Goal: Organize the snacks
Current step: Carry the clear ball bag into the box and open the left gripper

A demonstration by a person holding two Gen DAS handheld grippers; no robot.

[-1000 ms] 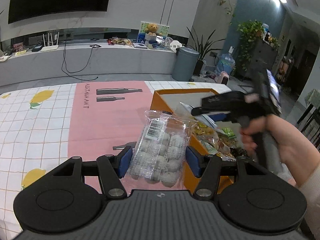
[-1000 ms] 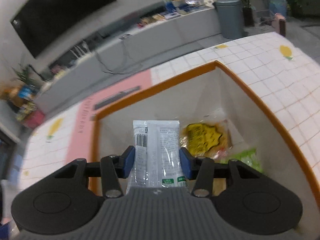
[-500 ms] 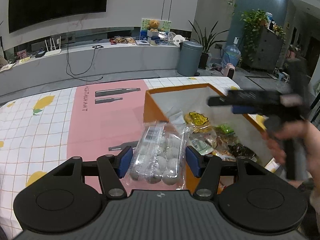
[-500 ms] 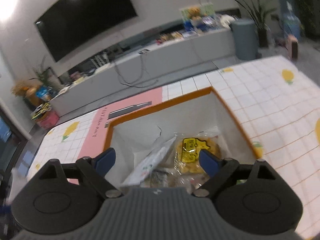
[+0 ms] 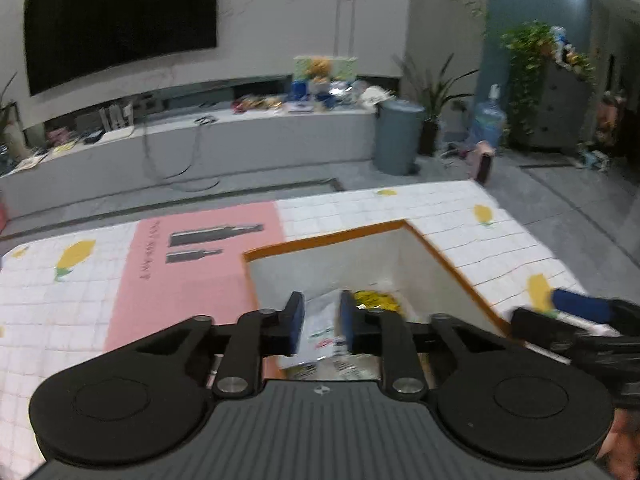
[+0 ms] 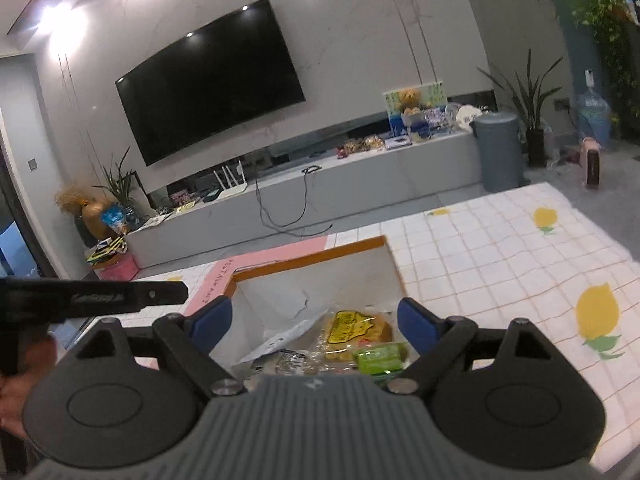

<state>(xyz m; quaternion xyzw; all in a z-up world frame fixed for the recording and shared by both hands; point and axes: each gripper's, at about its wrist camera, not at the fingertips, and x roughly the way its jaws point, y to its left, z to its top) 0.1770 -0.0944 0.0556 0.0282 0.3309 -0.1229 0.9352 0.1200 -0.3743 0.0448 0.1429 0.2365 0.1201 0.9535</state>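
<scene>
I count one orange-rimmed box (image 6: 308, 257) on the bench (image 6: 500, 248). Three packets lie in its near end, below both grippers: white packet (image 6: 280, 338), yellow packet (image 6: 352, 326), green packet (image 6: 380, 356). The left gripper (image 5: 322, 322) has just narrowed its fingers on nothing. The right gripper (image 6: 316, 316) has just spread its fingers wide, empty.

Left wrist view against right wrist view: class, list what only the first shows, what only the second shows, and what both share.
Only the left wrist view shows the bottle print on the pink strip of the tablecloth. Only the right wrist view shows the green packet in the box and the gold vase on the floor. Both show the orange-rimmed box, the yellow packet, the television and the grey bin.
</scene>
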